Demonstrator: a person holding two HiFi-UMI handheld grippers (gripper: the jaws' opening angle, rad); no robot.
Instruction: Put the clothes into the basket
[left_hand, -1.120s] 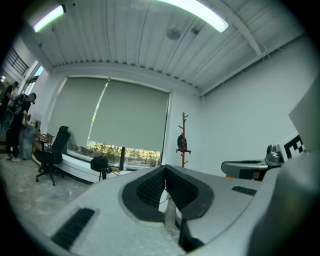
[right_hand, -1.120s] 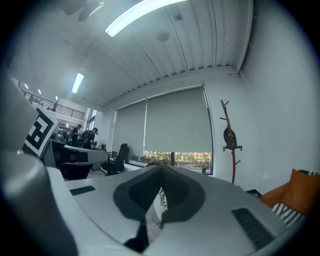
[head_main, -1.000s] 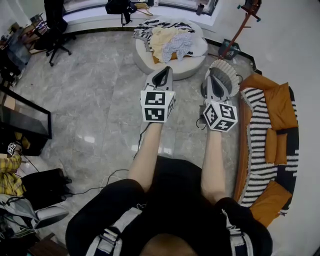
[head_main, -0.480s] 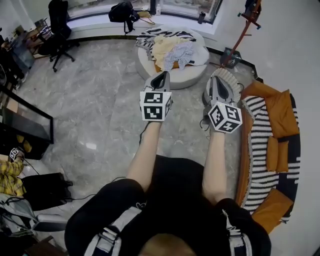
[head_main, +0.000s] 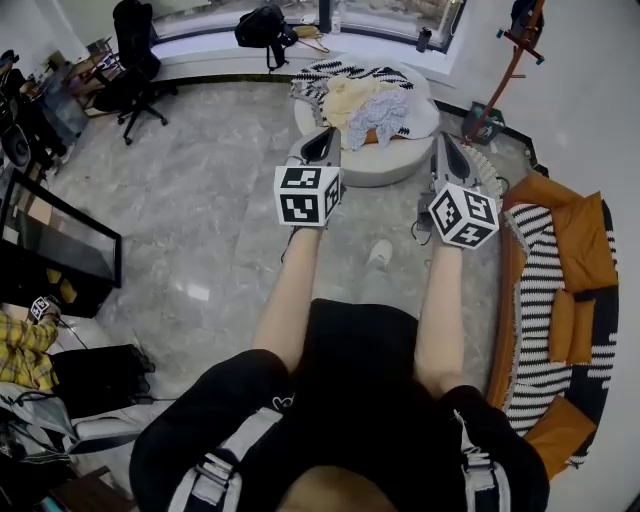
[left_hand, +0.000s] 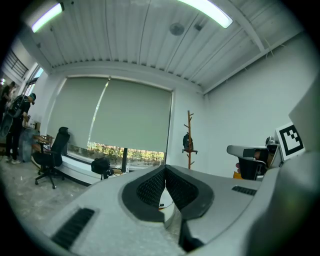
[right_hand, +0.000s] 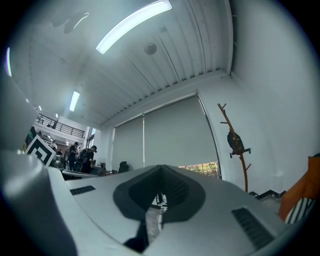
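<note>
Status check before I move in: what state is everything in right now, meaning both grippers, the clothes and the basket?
left gripper: jaws shut, nothing between them.
right gripper: jaws shut, nothing between them.
clothes: heaped on the round white seat, none picked up.
basket: on the floor by the sofa, mostly hidden behind the right gripper; inside not visible.

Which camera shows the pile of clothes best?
The head view. It looks down on the clothes, heaped on the round white seat across the floor. The left gripper view and the right gripper view show their own shut jaws and the window blind; no clothes can be made out there.
</note>
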